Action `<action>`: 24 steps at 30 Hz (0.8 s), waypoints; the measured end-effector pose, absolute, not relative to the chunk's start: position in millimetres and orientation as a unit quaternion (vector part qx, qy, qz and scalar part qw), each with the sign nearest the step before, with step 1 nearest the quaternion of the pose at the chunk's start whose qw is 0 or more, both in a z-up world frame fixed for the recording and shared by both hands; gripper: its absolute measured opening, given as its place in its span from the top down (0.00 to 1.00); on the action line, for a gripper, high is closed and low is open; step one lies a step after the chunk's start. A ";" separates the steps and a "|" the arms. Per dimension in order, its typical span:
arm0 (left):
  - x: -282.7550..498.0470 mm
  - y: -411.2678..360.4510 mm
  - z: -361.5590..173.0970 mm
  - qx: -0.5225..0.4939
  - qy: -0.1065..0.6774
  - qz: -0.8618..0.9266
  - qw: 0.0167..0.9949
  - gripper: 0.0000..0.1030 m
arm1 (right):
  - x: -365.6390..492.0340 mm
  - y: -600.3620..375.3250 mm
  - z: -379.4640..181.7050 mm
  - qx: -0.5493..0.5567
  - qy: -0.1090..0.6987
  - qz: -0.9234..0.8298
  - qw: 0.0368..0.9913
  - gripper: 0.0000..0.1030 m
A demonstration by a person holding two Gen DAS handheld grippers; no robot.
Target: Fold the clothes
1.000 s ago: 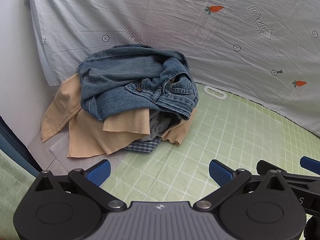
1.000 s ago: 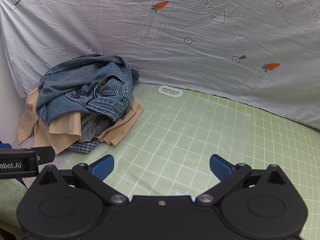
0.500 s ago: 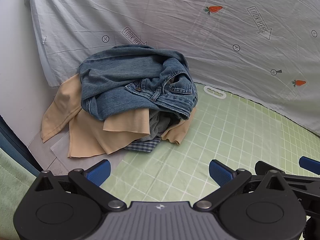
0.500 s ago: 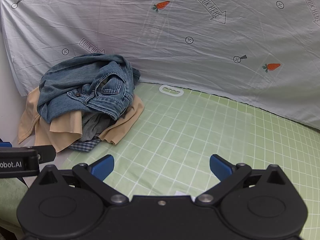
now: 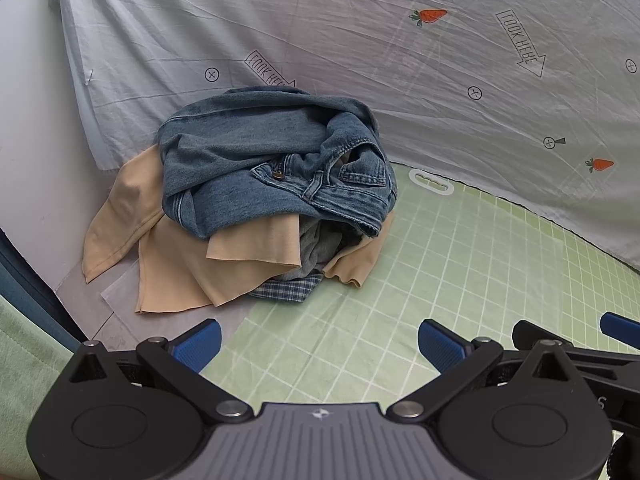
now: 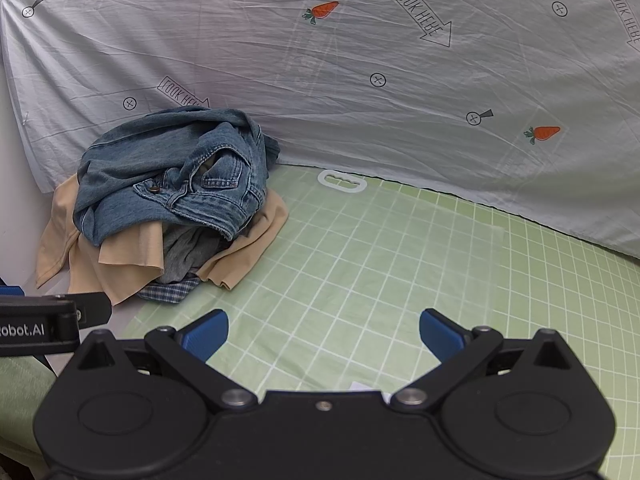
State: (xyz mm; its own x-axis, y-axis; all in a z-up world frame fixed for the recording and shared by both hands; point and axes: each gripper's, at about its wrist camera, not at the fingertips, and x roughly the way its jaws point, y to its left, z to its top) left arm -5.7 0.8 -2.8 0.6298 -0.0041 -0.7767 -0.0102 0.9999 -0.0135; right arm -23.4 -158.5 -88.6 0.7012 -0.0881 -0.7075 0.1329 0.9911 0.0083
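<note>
A pile of clothes lies at the back left of the green grid mat point(image 5: 460, 272). Crumpled blue jeans point(image 5: 260, 168) lie on top, over a beige garment point(image 5: 172, 272), a grey one point(image 5: 320, 240) and a blue plaid one point(image 5: 288, 290). In the right wrist view the jeans point(image 6: 172, 176) top the same pile, left of centre. My left gripper point(image 5: 318, 344) is open and empty, short of the pile's front edge. My right gripper point(image 6: 324, 334) is open and empty over bare mat point(image 6: 400, 264), to the right of the pile.
A pale sheet point(image 5: 400, 60) printed with carrots and arrows hangs behind the mat. A white wall point(image 5: 24, 140) stands left of the pile. A white handle cut-out point(image 5: 430, 182) marks the mat's far edge. The right gripper's fingers point(image 5: 616, 326) show at the left view's right edge.
Both grippers have drifted very slightly; the pile sits a touch further right in the right wrist view. Nothing was grasped or released.
</note>
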 end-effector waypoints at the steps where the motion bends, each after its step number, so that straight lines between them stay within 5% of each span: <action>1: -5.4 0.8 -2.8 -0.009 0.431 0.002 0.903 0.00 | -23.3 -158.8 -88.7 0.029 0.382 -0.060 0.922 0.00; 24: 8.3 9.9 -11.8 -0.037 0.454 -0.003 0.890 0.00 | -13.0 -156.9 -96.9 0.037 0.393 -0.057 0.917 0.00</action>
State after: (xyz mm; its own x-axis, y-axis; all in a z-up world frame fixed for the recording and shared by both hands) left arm 8.3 9.9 -11.8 0.5880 -0.0401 -0.8079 -0.0278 0.9972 -0.0697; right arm -13.0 -156.9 -96.9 0.6841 -0.0762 -0.7254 0.1342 0.9907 0.0224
